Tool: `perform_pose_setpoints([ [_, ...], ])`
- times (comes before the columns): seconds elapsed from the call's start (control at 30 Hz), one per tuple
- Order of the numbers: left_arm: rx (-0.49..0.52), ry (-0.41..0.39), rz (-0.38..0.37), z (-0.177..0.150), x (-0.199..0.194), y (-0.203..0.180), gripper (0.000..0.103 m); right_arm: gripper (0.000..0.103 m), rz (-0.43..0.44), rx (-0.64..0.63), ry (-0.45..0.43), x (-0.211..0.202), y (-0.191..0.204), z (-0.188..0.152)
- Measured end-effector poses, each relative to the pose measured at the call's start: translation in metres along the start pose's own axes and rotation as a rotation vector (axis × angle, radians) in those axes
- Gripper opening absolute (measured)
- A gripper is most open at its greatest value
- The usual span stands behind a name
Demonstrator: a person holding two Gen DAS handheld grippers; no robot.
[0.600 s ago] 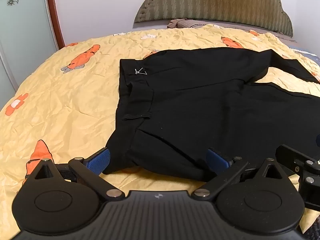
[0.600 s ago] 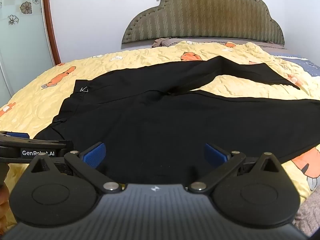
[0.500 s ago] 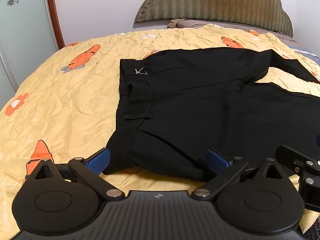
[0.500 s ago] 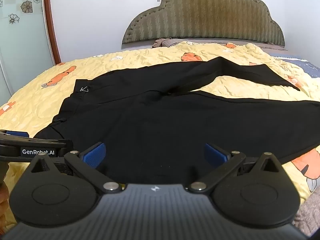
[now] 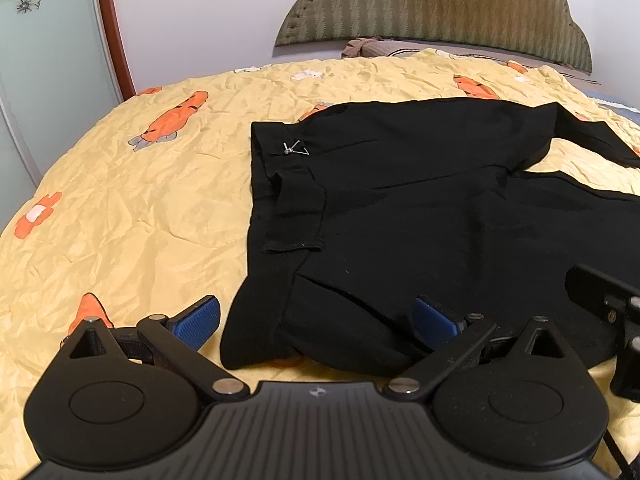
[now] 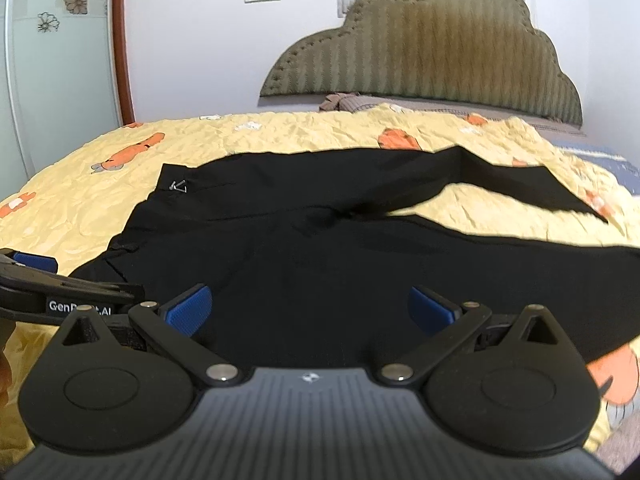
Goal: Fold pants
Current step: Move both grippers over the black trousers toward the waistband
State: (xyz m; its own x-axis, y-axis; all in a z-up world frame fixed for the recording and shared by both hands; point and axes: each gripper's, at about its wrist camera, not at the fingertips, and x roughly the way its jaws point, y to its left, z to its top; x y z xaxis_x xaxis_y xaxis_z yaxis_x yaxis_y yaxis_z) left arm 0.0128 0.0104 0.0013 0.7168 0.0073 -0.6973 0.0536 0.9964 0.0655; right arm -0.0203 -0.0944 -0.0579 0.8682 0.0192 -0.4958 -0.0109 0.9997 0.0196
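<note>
Black pants (image 5: 420, 208) lie spread on the yellow bedspread, waistband to the left with a small silver clip (image 5: 295, 148), both legs running right. My left gripper (image 5: 316, 320) is open, its blue pads either side of the near waist corner, just above the cloth. My right gripper (image 6: 310, 308) is open over the near leg of the pants (image 6: 360, 264), empty. The right gripper's edge shows in the left wrist view (image 5: 608, 304); the left gripper shows in the right wrist view (image 6: 48, 288).
The yellow bedspread (image 5: 120, 216) with orange carrot prints covers the bed. A padded olive headboard (image 6: 424, 52) and a pillow (image 6: 344, 101) stand at the far end. A glass door with a wooden frame (image 5: 108, 28) is on the left.
The right wrist view has tilted up a little and blurred slightly. The left gripper and the pants have hardly moved.
</note>
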Motion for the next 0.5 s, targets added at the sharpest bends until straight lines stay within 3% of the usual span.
perform_pose_setpoints([
  [0.37, 0.014, -0.063, 0.003, 0.018, 0.003, 0.011, 0.103, 0.103, 0.056, -0.111, -0.083, 0.018, 0.006, 0.036],
  [0.5, -0.002, -0.079, 0.011, 0.026, 0.006, 0.020, 0.103, 0.103, 0.133, -0.154, -0.101, 0.033, 0.005, 0.056],
])
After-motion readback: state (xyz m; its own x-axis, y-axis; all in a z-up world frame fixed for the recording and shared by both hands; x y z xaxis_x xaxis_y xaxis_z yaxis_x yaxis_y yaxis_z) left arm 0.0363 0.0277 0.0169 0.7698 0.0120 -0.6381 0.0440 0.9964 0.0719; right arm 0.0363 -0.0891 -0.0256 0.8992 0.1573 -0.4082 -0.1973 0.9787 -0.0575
